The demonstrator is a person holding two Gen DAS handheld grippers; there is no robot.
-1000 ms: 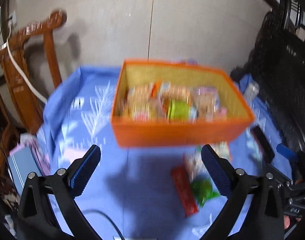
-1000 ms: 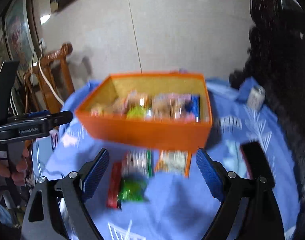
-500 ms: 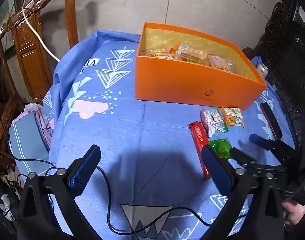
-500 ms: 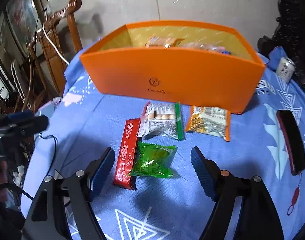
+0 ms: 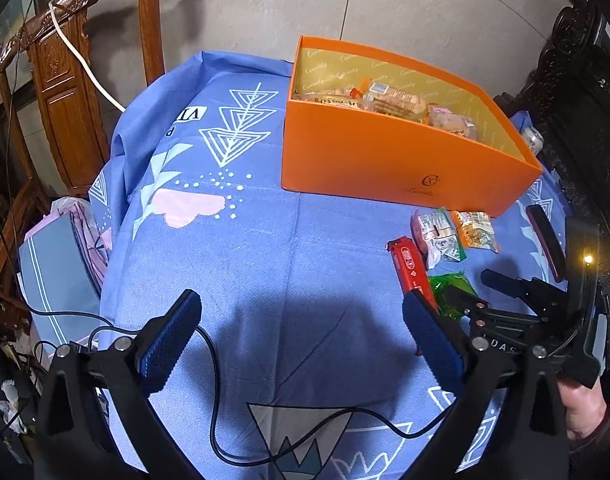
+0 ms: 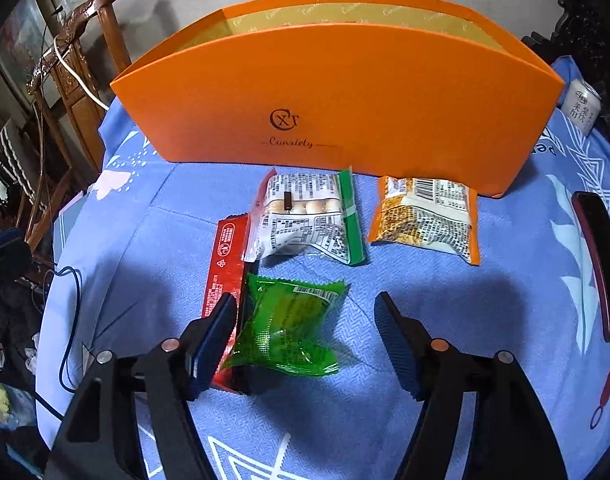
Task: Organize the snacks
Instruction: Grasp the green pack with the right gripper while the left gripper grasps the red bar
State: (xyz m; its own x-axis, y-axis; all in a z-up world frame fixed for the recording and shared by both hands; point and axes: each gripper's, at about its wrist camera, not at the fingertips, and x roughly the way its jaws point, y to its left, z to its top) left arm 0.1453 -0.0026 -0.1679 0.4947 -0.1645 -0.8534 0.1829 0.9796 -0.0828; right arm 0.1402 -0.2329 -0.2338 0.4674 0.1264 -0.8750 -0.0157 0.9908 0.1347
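Observation:
An orange box [image 5: 405, 160] [image 6: 337, 96] stands at the back of the blue cloth with several wrapped snacks [image 5: 389, 98] inside. In front of it lie a white-and-green packet [image 6: 309, 216], an orange packet [image 6: 425, 212], a red bar [image 6: 225, 264] and a green packet [image 6: 289, 324]. My right gripper [image 6: 305, 308] is low over the green packet, its jaws closing with the packet between them; the pads are not pressing on it. My left gripper [image 5: 301, 308] is open above bare cloth, well left of the snacks. The left wrist view also shows the right gripper [image 5: 481, 288] at the green packet [image 5: 451, 286].
A dark phone [image 6: 597, 264] lies on the cloth right of the snacks, and a small can [image 6: 583, 106] stands beside the box's right end. A black cable [image 5: 213, 400] crosses the near cloth. A wooden chair [image 5: 65, 80] is on the left; dark carved furniture [image 5: 577, 80] on the right.
Both grippers have come down toward the table. The right gripper has closed in on the green packet and its jaws have narrowed. Over the last half second the left has barely moved.

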